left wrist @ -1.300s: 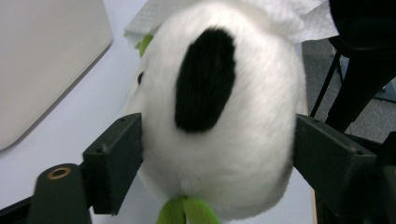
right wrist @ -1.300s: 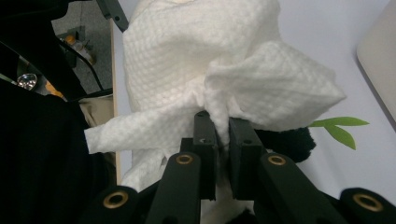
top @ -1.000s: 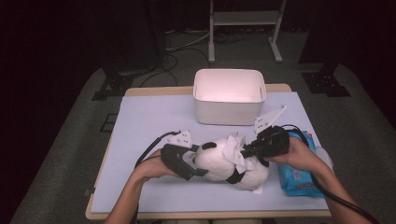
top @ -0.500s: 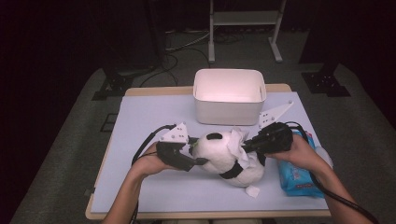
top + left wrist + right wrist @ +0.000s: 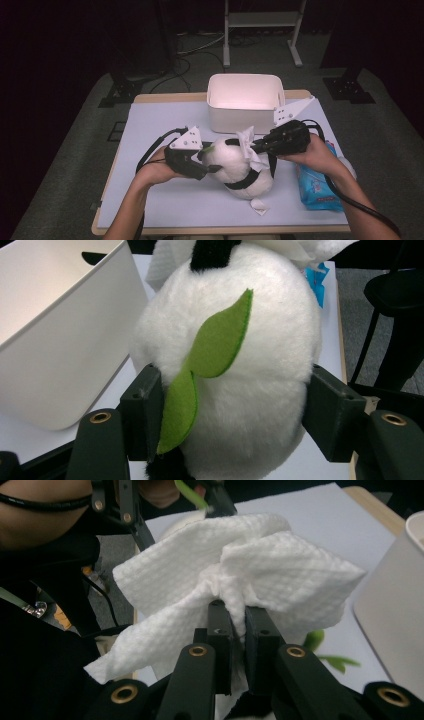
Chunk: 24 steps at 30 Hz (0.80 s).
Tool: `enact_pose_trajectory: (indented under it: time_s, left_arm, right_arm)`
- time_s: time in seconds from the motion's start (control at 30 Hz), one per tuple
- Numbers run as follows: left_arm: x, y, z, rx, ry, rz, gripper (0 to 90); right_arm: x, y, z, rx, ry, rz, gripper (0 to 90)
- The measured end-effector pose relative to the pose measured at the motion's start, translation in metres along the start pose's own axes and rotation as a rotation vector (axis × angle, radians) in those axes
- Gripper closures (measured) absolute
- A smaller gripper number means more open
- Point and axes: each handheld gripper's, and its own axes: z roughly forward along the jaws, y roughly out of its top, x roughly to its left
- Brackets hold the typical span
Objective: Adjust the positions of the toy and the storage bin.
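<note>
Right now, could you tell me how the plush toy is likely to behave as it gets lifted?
The plush toy probably squashes easily: the left gripper has its pads dented into the fur. It looks light for its bulk. Its rounded body may roll if set down, and its felt leaf should flop.

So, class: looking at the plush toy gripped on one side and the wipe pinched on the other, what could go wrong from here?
1. The left gripper squeezes the round plush toy by soft fur, with a green felt leaf under one pad; it could slip or twist out.
2. The right gripper pinches just a bunched fold of the wipe, which might pull free while rubbing.
3. The white bin stands close behind and could get knocked.
</note>
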Motion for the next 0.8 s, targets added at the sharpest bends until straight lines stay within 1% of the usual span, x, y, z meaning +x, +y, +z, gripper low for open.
enact_pose_trajectory:
  time_s: [0.03,0.1,0.13,0.17,0.23,0.27,0.3,0.33,0.4,0.43,0.47,0.53,0.57,0.7,0.73,0.77,0.8]
  left_arm:
    - [0.000,0.002,0.001,0.002,-0.004,0.003,33.5]
    - [-0.001,0.004,0.004,0.014,-0.006,0.007,33.3]
    - [-0.001,0.004,0.005,0.015,-0.009,0.005,33.2]
    - [0.000,0.005,0.008,0.017,-0.020,0.004,32.6]
    - [0.000,0.005,0.010,0.018,-0.023,0.000,30.4]
    - [0.000,0.005,0.012,0.015,-0.030,-0.004,30.4]
    - [0.000,0.005,0.013,0.015,-0.034,-0.004,28.2]
    - [0.001,0.005,0.014,0.012,-0.037,-0.008,26.7]
    - [0.001,0.007,0.016,0.009,-0.042,-0.015,23.8]
    - [0.001,0.008,0.016,0.012,-0.043,-0.015,23.8]
    - [0.002,0.008,0.016,0.012,-0.044,-0.019,20.4]
    - [0.002,0.009,0.017,0.015,-0.048,-0.023,19.8]
    - [0.003,0.008,0.017,0.011,-0.054,-0.030,17.4]
    - [0.005,0.003,0.015,0.008,-0.061,-0.040,13.8]
    - [0.007,-0.002,0.015,0.011,-0.065,-0.058,12.8]
    - [0.007,-0.002,0.015,0.011,-0.065,-0.058,11.1]
    - [0.009,-0.007,0.015,0.015,-0.070,-0.071,10.7]
  right_arm:
    - [0.001,0.002,0.000,-0.005,-0.001,-0.001,82.6]
    - [0.002,0.005,0.000,0.013,-0.011,-0.016,82.6]
    - [0.002,0.004,0.000,0.020,-0.014,-0.010,82.6]
    - [0.001,0.002,0.000,0.025,-0.013,-0.007,82.6]
    - [0.001,-0.002,0.001,0.058,-0.029,-0.003,82.7]
    - [0.001,-0.002,0.001,0.058,-0.029,-0.003,82.7]
    - [0.001,-0.005,0.002,0.071,-0.034,-0.001,82.9]
    - [0.001,-0.007,0.001,0.076,-0.037,0.007,82.9]
    - [0.000,-0.008,0.000,0.075,-0.037,0.005,83.0]
    - [0.000,-0.008,-0.001,0.079,-0.041,0.007,83.1]
    - [0.000,-0.009,-0.001,0.083,-0.045,0.006,83.1]
    - [0.001,-0.009,-0.001,0.085,-0.047,0.004,83.1]
    - [0.001,-0.010,-0.002,0.091,-0.048,0.006,83.1]
    - [0.001,-0.011,-0.001,0.092,-0.046,0.011,83.1]
    - [0.000,-0.012,-0.002,0.091,-0.045,0.008,83.2]
    - [0.000,-0.013,-0.002,0.092,-0.042,0.015,83.2]
    - [0.000,-0.013,-0.003,0.090,-0.040,0.018,83.1]
